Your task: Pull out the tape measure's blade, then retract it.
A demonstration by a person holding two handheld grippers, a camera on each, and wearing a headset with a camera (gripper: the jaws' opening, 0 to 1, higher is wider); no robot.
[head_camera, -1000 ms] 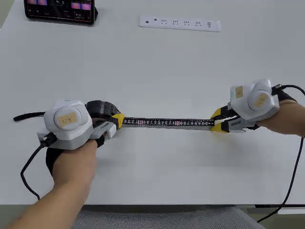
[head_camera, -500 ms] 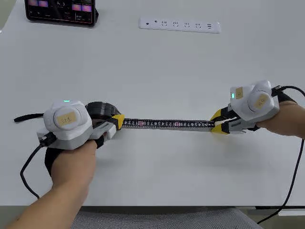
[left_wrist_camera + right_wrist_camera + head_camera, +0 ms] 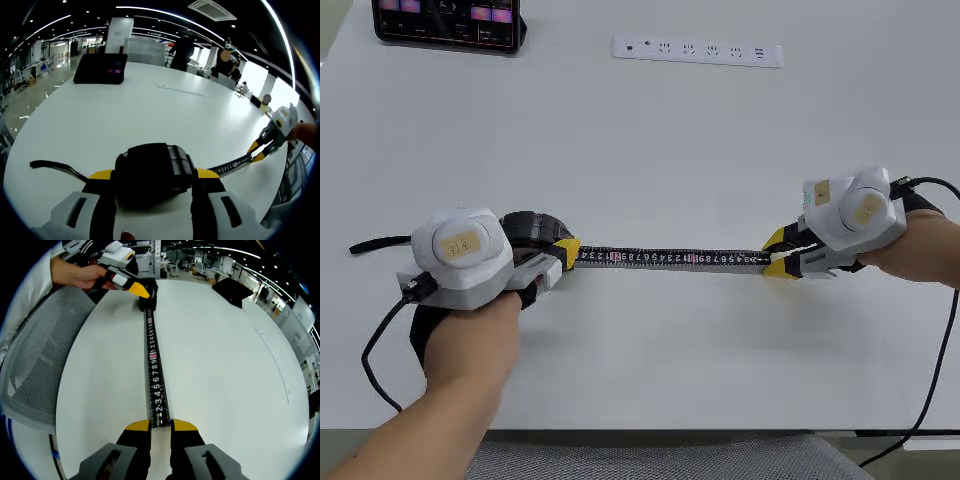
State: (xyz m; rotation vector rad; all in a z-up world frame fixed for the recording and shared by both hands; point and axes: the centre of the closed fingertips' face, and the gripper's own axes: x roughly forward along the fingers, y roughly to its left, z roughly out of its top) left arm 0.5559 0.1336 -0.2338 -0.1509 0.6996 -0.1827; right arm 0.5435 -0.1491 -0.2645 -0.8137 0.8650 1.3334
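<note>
The tape measure case [image 3: 535,232] sits on the white table [image 3: 670,150], clamped in the left gripper [image 3: 558,258]. Its blade [image 3: 670,258] lies flat across the table to the right gripper [image 3: 775,255], whose jaws pinch the tip. Judgement: the pull-out step looks about complete. The next move calls for a controlled return of the blade, with the case held steady.

Power strip [image 3: 697,49] and tablet [image 3: 447,22] far back on the white table [image 3: 650,160], mesh chair [image 3: 660,458] at its near edge.
</note>
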